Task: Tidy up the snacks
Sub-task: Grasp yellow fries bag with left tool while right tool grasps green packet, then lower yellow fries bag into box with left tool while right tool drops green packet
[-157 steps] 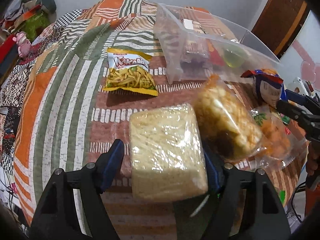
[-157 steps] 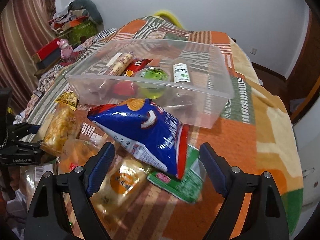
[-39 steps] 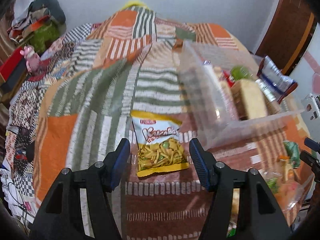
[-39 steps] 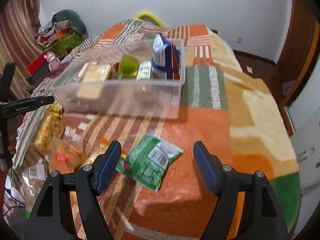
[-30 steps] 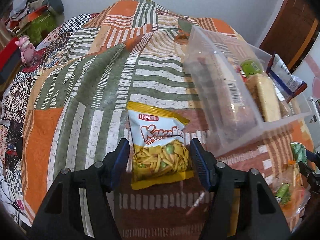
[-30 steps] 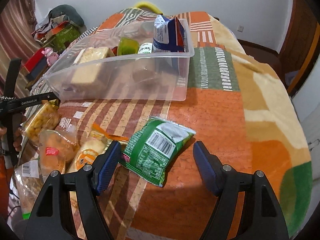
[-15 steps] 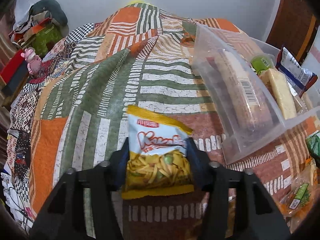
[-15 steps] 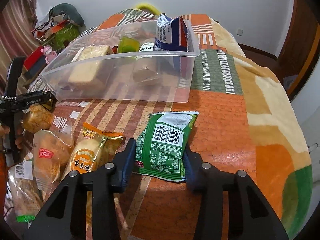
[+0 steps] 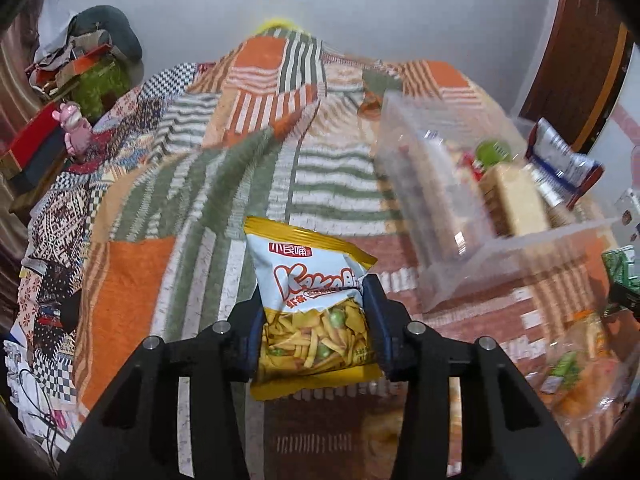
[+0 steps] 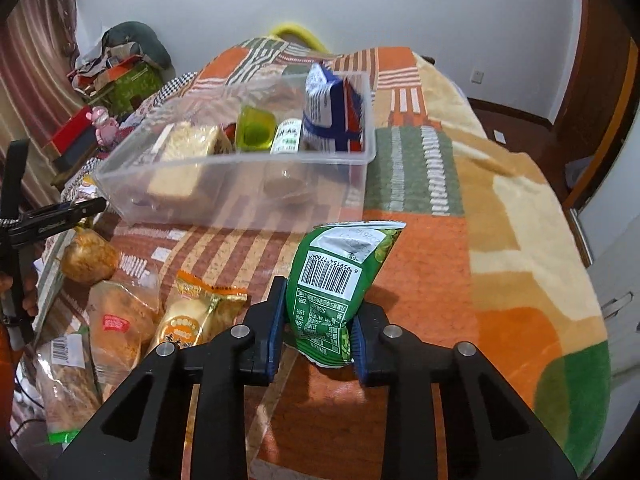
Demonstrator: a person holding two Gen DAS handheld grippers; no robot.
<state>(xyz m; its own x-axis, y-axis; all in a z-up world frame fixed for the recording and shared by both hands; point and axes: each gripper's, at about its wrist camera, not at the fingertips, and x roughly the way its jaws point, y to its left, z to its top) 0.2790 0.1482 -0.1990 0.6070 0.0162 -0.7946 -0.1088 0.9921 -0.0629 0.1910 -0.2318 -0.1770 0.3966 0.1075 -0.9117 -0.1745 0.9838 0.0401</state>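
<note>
Now left tool [image 9: 313, 336] pinches crinkly yellow snack bag [image 9: 310, 304]; right tool [image 10: 318, 334] pinches glossy green packet [image 10: 340, 284].

The clear bin [image 9: 472, 216] smears with motion blur, its contents hard to read. The bread loaf [image 10: 60, 384] runs off the left edge. The green packet [image 10: 340, 280] hides behind claw pads low down.

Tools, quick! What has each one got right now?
Left tool: closed on the yellow snack bag.
Right tool: closed on the green snack bag.
</note>
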